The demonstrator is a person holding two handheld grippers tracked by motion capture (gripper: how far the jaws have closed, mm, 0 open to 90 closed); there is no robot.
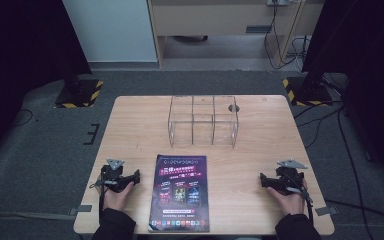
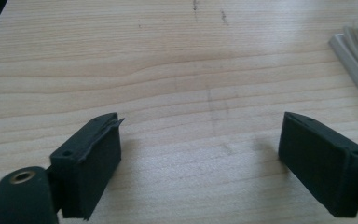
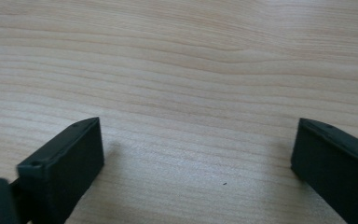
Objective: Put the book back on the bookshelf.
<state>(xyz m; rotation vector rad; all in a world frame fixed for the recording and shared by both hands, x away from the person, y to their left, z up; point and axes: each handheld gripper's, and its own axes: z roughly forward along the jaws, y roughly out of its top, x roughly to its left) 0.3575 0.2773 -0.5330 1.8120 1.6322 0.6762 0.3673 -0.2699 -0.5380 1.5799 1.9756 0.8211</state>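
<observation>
High view above, facing forward-down on table (image 1: pixel 260 125); both tool views close, sharing tabletop.

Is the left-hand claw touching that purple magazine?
Apart. In the high view, bare wood separates the left gripper from the magazine. In its own view its fingers stand wide open over bare table.

A magazine (image 1: pixel 179 192) lies on the table (image 1: pixel 260 135), before a divided box (image 1: pixel 203 120).

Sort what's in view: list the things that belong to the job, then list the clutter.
Job: magazine; clear divided organizer; left gripper; right gripper, both open.
Just lying about: cables on the floor; yellow-black stand bases.
</observation>
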